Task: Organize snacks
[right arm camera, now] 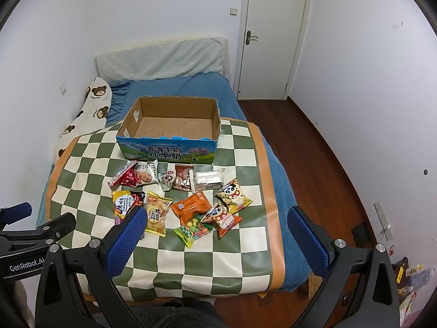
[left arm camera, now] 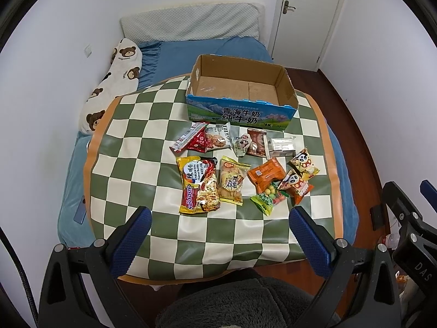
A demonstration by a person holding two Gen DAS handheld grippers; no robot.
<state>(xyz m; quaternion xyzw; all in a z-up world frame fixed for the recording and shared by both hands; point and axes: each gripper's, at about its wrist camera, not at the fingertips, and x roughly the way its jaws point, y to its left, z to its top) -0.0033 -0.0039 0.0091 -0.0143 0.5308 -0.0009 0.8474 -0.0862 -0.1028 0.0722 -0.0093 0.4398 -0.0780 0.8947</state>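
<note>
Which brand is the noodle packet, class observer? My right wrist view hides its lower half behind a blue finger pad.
Observer: The left wrist view shows the whole noodle packet: it reads Sedaap.
Operator: Is the left gripper open?
Observer: Yes, its pads are wide apart, holding nothing.
Operator: Anything on the bed left of the mat?
Observer: A flat blue object, perhaps a phone, lies there.

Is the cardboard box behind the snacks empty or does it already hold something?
Empty: the cardboard box shows only its bare brown floor in both views.
</note>
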